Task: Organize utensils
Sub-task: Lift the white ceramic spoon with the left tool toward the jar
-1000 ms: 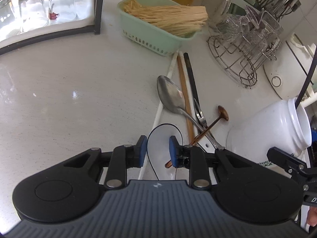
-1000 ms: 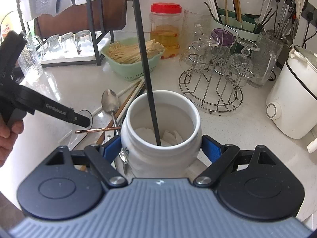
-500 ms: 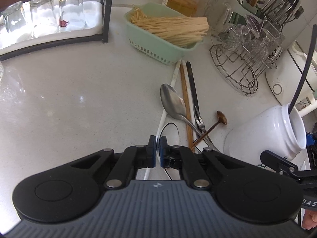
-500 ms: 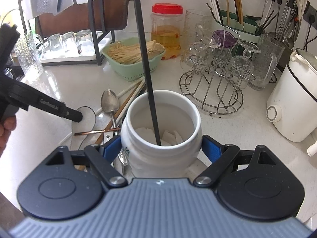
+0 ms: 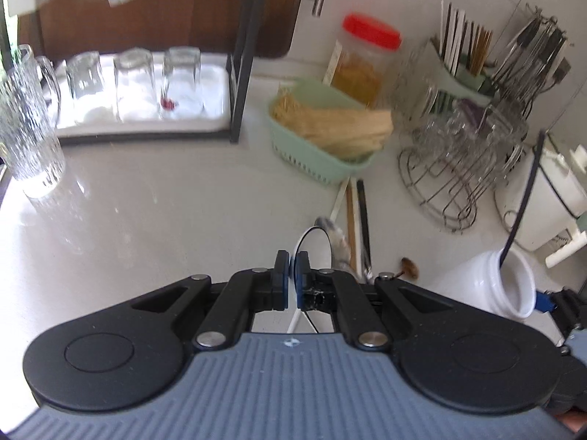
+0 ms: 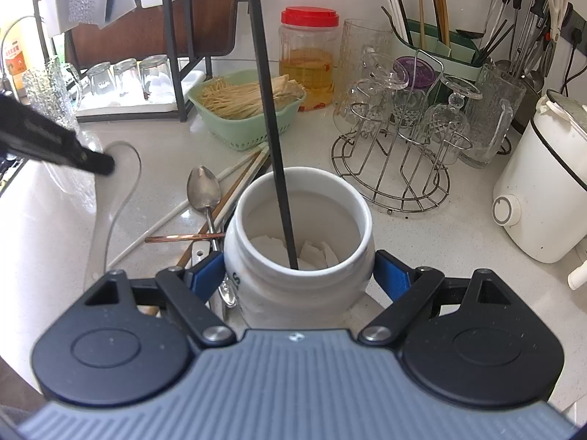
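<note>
Your left tongs [image 5: 292, 271] are clamped on the rim of the clear plastic spoon [image 6: 110, 198], raised off the white table [image 5: 165, 201]. Your right tongs [image 6: 299, 278] grip the white ceramic jar [image 6: 299, 253], which holds 1 black chopstick [image 6: 271, 124]. Carry the spoon over the jar mouth, handle down, clear of the chopstick, before releasing. Hold the jar steady.

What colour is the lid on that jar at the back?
Red lid, clearest in the right wrist view.
</note>
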Demonstrator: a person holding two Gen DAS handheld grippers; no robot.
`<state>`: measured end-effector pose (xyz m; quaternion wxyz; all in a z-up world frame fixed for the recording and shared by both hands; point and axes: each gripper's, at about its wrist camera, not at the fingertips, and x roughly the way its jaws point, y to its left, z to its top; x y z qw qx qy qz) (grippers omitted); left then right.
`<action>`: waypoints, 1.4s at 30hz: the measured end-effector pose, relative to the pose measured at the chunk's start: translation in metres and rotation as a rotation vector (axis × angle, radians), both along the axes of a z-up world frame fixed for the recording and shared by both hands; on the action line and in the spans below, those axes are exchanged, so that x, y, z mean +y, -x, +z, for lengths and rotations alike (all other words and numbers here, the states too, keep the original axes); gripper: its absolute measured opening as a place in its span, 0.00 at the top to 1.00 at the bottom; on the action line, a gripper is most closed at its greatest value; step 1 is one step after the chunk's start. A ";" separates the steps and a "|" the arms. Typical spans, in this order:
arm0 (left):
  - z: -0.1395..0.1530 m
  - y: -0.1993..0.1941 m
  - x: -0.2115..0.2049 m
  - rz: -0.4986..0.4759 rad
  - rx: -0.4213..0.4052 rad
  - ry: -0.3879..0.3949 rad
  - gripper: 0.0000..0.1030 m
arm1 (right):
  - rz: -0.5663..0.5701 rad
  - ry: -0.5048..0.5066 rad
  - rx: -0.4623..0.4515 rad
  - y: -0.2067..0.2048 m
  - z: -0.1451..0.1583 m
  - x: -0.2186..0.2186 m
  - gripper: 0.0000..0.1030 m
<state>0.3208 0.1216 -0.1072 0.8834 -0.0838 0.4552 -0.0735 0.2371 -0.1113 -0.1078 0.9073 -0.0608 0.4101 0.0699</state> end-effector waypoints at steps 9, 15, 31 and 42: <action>0.032 0.011 -0.007 -0.002 -0.069 -0.005 0.96 | 0.008 -0.004 -0.006 0.002 0.000 0.002 0.13; 0.040 0.014 -0.014 -0.005 -0.081 -0.009 0.96 | 0.024 -0.006 -0.006 0.002 0.000 0.006 0.13; 0.118 0.018 -0.046 -0.089 -0.262 0.107 0.96 | 0.052 -0.004 -0.016 0.004 -0.001 0.007 0.13; 0.127 -0.003 -0.108 -0.303 -0.318 0.116 0.96 | 0.050 -0.017 -0.025 0.004 -0.002 0.006 0.13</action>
